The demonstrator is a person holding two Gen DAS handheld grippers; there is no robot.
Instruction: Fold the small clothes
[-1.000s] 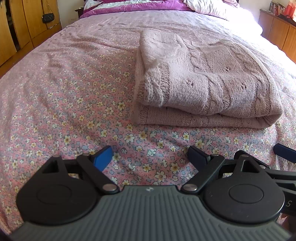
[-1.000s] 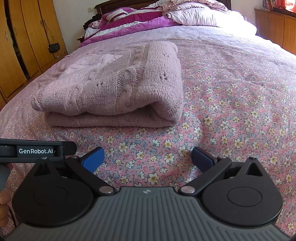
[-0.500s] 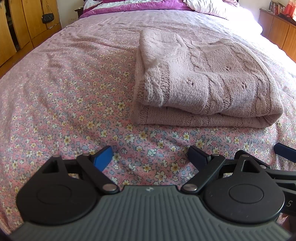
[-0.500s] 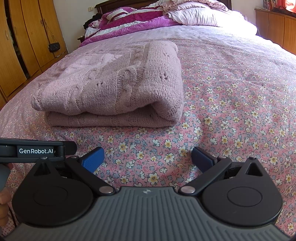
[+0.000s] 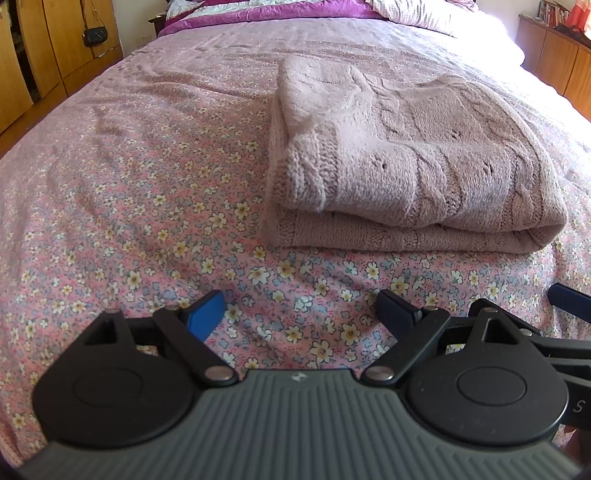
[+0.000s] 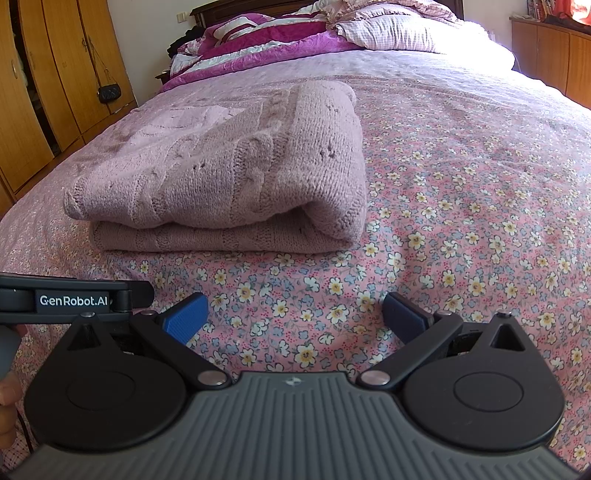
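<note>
At the left edge of the right wrist view, wooden wardrobe doors (image 6: 48, 92) line the wall, a small black handbag (image 6: 109, 92) hanging from one handle. A folded pink cable-knit sweater (image 6: 236, 177) lies on the bed (image 6: 480, 221), left of centre in that frame and right of centre in the left wrist view (image 5: 413, 173); its rounded fold faces the right of each picture, and its layered edges face the left. The bed wears a pink sheet printed with small flowers. Rumpled purple and white bedding (image 6: 266, 40) and a checked pillow (image 6: 391, 33) are heaped at the head of the bed, top centre.

The left gripper (image 5: 301, 314) hovers over bare sheet at the bottom of its own frame, its blue-padded fingers (image 5: 205, 314) spread wide with nothing between them, well short of the sweater. The right gripper (image 6: 295, 317) sits likewise at the bottom of its frame, fingers (image 6: 184, 317) spread and empty, the sweater's near edge a little ahead and to the left. A black bar marked "GenRobot.AI" (image 6: 74, 299) crosses the lower left of the right wrist view; below it, at the frame's edge, what appears to be a person's hand (image 6: 7, 402) shows only in part. Wooden cabinets (image 6: 554, 55) stand along the wall at upper right, washed out by strong daylight.
</note>
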